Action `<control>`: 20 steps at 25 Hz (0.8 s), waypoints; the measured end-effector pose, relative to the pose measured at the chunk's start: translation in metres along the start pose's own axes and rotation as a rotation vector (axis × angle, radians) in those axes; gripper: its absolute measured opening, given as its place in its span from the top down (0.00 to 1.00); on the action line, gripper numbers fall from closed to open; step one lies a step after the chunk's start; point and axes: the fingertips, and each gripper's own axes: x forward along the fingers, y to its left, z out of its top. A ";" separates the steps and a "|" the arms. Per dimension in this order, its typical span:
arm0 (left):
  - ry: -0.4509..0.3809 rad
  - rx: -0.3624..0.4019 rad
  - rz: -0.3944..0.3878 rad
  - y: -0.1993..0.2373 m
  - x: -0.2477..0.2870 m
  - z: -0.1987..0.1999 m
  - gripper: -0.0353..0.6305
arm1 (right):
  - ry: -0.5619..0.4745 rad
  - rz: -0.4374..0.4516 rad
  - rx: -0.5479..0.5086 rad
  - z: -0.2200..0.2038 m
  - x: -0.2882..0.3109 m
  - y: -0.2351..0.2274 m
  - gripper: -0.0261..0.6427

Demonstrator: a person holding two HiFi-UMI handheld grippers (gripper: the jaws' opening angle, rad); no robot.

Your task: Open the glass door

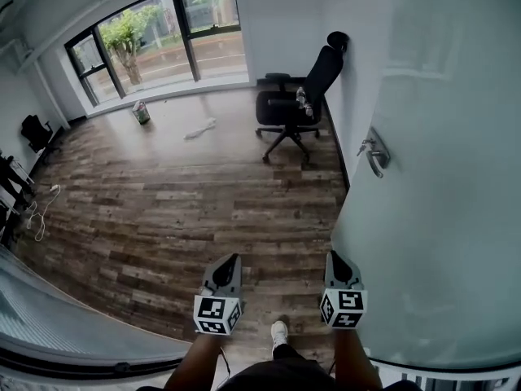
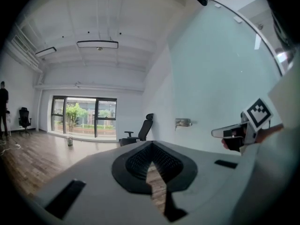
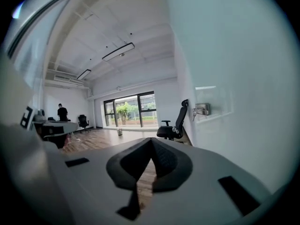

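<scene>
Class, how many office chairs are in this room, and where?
2. One office chair stands against the right-hand wall; the second chair is far left, near the windows. More may be hidden.

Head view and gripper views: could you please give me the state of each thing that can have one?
glass door: open, swung into the room, touched by neither gripper.
left gripper: shut, empty.
right gripper: shut, empty.
office chair: upright, beside the wall.

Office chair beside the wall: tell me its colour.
The office chair is black all over: seat, backrest and base. It shows best in the head view.
</scene>
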 end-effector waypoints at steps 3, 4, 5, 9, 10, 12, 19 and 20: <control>-0.009 -0.005 -0.019 -0.022 -0.041 -0.009 0.94 | -0.016 0.043 -0.081 -0.010 -0.049 0.041 0.94; -0.015 -0.005 -0.025 -0.031 -0.058 -0.012 0.94 | -0.018 0.052 -0.100 -0.012 -0.068 0.053 0.94; -0.021 -0.005 -0.032 -0.041 -0.076 -0.015 0.94 | -0.017 0.055 -0.112 -0.015 -0.089 0.062 0.94; -0.039 0.007 -0.050 -0.078 -0.151 -0.026 0.94 | -0.048 0.040 -0.164 -0.027 -0.174 0.093 0.94; -0.030 0.031 -0.053 -0.086 -0.169 -0.030 0.94 | -0.060 0.032 -0.172 -0.031 -0.193 0.100 0.94; -0.015 0.080 -0.067 -0.104 -0.201 -0.036 0.94 | -0.084 0.015 -0.179 -0.036 -0.229 0.112 0.94; -0.041 0.042 -0.094 -0.138 -0.258 -0.029 0.94 | -0.066 0.040 -0.186 -0.056 -0.288 0.133 0.94; -0.039 0.038 -0.094 -0.143 -0.263 -0.034 0.94 | -0.058 0.042 -0.183 -0.064 -0.292 0.130 0.94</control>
